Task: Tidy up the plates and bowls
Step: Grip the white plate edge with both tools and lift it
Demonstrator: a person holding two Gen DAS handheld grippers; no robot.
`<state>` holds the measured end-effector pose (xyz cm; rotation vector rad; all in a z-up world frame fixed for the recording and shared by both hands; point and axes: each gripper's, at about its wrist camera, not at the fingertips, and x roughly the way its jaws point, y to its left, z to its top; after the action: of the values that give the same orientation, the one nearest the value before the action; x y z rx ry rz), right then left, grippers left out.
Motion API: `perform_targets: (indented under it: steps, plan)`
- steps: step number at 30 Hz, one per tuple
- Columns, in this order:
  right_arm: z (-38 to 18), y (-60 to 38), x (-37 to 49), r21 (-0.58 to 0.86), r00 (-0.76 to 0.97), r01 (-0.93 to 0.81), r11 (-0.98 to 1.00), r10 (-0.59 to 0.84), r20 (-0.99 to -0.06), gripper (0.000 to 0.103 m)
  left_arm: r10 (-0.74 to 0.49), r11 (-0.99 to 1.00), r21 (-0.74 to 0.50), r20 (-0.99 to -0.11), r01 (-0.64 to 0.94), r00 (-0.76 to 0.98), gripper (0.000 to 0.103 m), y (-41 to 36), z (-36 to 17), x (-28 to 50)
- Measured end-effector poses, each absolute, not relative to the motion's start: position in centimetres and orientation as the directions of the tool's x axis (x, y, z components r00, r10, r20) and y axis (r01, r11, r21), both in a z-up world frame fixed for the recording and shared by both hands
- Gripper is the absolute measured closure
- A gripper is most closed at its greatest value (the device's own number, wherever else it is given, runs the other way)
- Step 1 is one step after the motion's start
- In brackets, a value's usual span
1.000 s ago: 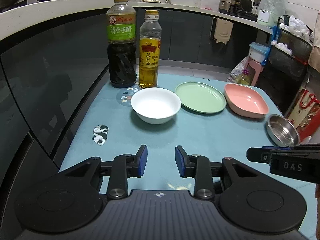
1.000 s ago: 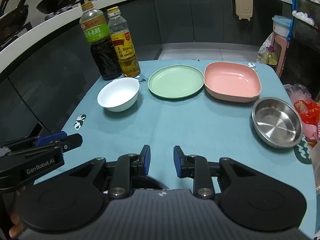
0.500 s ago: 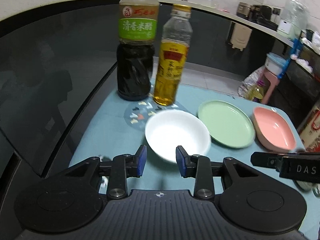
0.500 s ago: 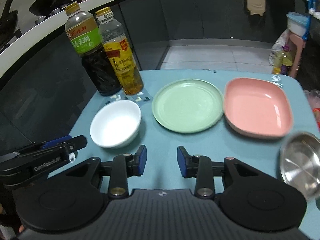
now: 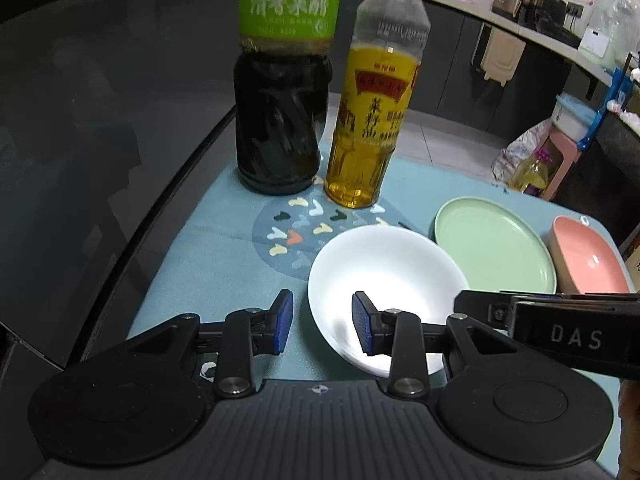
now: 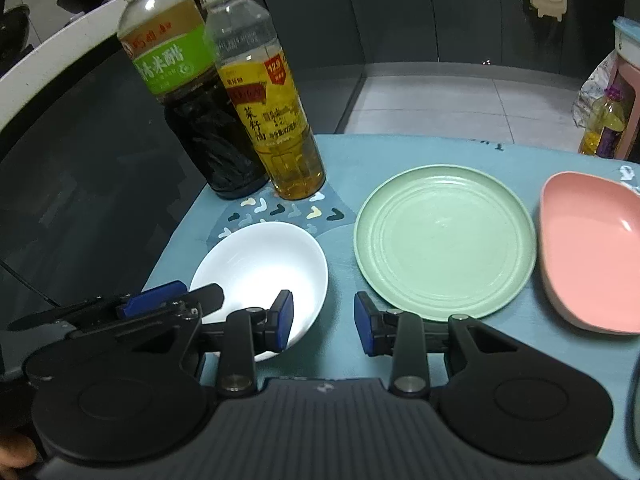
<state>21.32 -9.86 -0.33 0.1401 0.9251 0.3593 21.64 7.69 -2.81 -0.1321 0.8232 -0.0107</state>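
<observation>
The left gripper (image 5: 322,328) is wide open, its 2 fingers straddling the near rim of the white bowl (image 5: 386,276) without gripping it. The right gripper (image 6: 323,322) is also wide open and holds nothing. The bowl sits near the table's (image 6: 400,152) left edge, beside the green plate (image 6: 444,242) and pink dish (image 6: 592,256), in front of 2 bottles (image 6: 272,120).

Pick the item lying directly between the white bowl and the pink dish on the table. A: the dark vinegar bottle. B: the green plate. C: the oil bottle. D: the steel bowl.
B: in the right wrist view the green plate lies flat on the blue cloth with the white bowl on its left and the pink dish on its right; both bottles stand behind the bowl.
</observation>
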Motion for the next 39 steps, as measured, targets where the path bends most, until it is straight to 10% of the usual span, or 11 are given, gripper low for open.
perform_targets:
  steps: [6,39]
  plan:
    - [-1.5,-8.9,22.3,0.252,0.529,-0.255,0.934,0.353,-0.772,0.103,-0.080,0.992,-0.123,-0.751,-0.020,0.655,0.090,7.4,-4.2,22.6]
    - [4.5,-12.6,7.3,0.187,0.658,-0.230,0.955,0.294,-0.693,0.103,-0.164,0.986,-0.113,-0.607,0.120,0.777,0.091,3.9,3.3,7.6]
